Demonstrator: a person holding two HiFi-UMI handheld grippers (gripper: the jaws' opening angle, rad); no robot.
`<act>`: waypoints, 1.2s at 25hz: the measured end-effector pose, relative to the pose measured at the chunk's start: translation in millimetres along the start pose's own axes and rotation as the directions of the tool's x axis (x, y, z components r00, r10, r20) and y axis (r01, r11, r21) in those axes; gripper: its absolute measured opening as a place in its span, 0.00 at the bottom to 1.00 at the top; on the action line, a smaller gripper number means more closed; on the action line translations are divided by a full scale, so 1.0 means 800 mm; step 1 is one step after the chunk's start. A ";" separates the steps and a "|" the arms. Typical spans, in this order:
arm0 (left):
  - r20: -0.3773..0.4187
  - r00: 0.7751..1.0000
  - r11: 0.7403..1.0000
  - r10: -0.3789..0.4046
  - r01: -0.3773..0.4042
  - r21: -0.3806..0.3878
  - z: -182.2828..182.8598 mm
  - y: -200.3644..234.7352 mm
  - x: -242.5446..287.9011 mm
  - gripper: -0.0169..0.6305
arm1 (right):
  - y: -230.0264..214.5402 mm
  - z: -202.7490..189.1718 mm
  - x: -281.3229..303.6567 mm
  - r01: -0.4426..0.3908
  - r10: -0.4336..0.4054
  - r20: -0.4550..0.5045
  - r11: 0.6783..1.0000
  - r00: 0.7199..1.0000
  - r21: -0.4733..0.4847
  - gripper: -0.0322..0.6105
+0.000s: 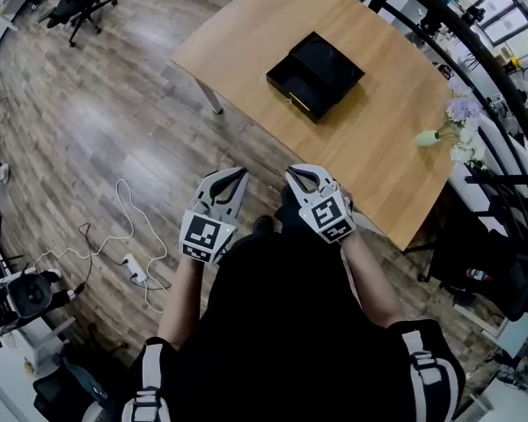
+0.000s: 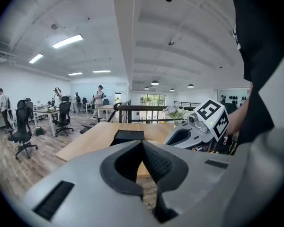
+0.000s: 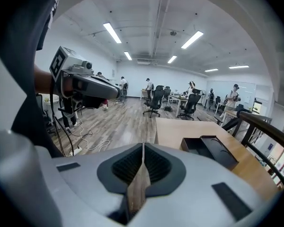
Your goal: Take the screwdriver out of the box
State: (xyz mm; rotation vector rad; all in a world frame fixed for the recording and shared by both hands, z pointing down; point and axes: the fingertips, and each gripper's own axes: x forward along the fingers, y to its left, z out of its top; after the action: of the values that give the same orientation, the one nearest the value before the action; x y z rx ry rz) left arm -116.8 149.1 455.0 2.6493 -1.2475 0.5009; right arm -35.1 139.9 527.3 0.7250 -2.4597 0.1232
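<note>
A black box lies on the wooden table, its shallow tray pulled open toward me. A small yellow bit shows in the tray; I cannot make out a screwdriver. The box also shows ahead in the left gripper view, and the box lies to the right in the right gripper view. My left gripper and right gripper hang side by side close to my body, short of the table's near edge. Both are shut with nothing in them: left gripper, right gripper.
A vase of pale flowers stands at the table's right edge. A dark railing runs behind it. A white cable and power strip lie on the wood floor at left. Office chairs and several people are farther off.
</note>
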 end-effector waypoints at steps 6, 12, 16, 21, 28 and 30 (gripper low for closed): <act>-0.006 1.000 1.000 0.027 -0.027 0.000 0.023 0.010 0.025 0.06 | -0.017 -0.002 0.007 -0.043 0.043 -0.006 0.999 0.999 0.011 0.10; -0.014 0.998 0.998 0.058 -0.057 0.010 0.044 0.010 0.056 0.06 | -0.039 -0.005 0.012 -0.110 0.110 -0.001 0.993 0.994 -0.028 0.10; -0.024 0.996 0.996 0.091 -0.090 0.012 0.051 0.011 0.063 0.06 | -0.050 -0.001 0.018 -0.142 0.143 0.018 0.989 0.990 -0.037 0.10; -0.034 0.989 0.990 0.142 -0.142 0.005 0.056 0.018 0.067 0.06 | -0.063 0.005 0.028 -0.188 0.190 0.027 0.980 0.981 -0.058 0.10; -0.056 0.975 0.976 0.217 -0.218 -0.005 0.057 0.029 0.069 0.06 | -0.074 0.002 0.042 -0.257 0.259 0.026 0.965 0.966 -0.059 0.10; -0.058 0.970 0.971 0.237 -0.238 -0.013 0.057 0.031 0.071 0.06 | -0.078 0.003 0.044 -0.272 0.275 0.031 0.960 0.961 -0.069 0.10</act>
State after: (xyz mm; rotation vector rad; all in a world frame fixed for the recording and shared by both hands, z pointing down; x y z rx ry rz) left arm -92.2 79.7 434.1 2.4641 -1.5526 0.5897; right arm -28.0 70.0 539.7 0.3595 -2.5789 0.1340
